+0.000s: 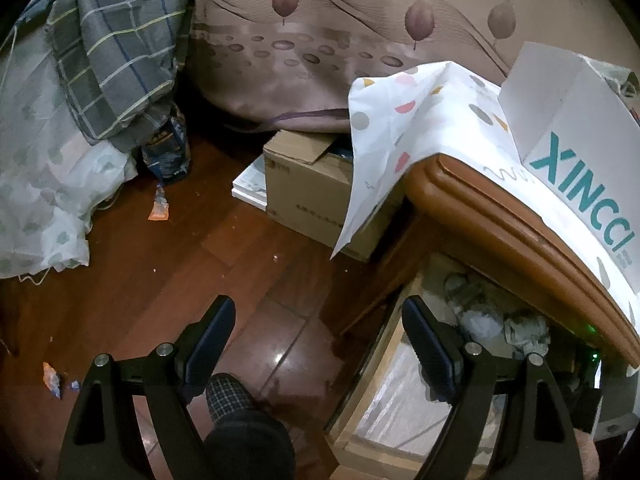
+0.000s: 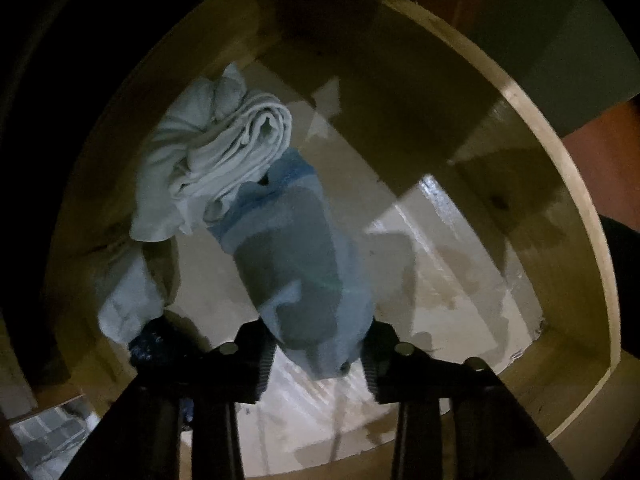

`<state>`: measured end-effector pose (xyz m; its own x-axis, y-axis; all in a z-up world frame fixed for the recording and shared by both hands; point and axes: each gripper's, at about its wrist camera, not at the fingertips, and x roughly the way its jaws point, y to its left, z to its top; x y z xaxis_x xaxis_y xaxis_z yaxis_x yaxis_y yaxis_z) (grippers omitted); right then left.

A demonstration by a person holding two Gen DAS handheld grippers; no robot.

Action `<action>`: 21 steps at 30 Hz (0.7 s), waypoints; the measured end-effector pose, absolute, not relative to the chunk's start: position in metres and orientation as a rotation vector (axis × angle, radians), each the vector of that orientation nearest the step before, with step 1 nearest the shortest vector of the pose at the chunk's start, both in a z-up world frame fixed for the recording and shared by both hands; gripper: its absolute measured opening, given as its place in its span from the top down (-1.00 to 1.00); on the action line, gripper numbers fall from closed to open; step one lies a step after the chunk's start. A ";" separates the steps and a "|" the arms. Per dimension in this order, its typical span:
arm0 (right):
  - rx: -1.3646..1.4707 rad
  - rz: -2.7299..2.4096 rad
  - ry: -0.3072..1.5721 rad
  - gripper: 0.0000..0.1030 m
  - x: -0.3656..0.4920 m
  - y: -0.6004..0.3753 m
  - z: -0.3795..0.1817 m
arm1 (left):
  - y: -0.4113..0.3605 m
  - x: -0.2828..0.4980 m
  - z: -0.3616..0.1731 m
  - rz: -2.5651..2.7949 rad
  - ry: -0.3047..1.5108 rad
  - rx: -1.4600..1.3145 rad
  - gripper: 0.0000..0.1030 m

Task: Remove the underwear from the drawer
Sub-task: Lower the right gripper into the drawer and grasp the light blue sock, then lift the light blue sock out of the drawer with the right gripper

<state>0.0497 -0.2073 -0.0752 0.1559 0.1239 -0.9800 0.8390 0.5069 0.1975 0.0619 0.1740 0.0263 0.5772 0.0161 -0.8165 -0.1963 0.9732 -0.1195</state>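
Right tongs [image 2: 318,354] around blue underwear [image 2: 304,264]

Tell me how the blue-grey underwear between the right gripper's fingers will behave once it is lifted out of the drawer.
The blue-grey underwear is soft, creased cloth, so it will likely hang limp from the right gripper. It looks light. Its far end touches the white rolled cloth, so it may drag that along.

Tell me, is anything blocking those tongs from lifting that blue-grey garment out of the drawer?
Nothing visible does. The right tongs already close on the blue-grey underwear, and the drawer stands open above it. A rolled white cloth touches its far end and might drag along.
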 end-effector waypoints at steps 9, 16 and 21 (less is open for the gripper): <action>1.009 -0.504 1.364 0.35 0.026 -0.210 -0.059 | 0.158 0.065 0.020 0.096 0.976 -0.152 -0.61; 0.976 -0.346 1.374 0.35 0.007 -0.211 -0.028 | 0.142 0.064 0.018 0.052 0.975 -0.106 -0.61; 0.772 -0.264 1.328 0.35 0.003 -0.197 0.003 | 0.132 0.063 0.018 0.033 0.965 -0.075 -0.61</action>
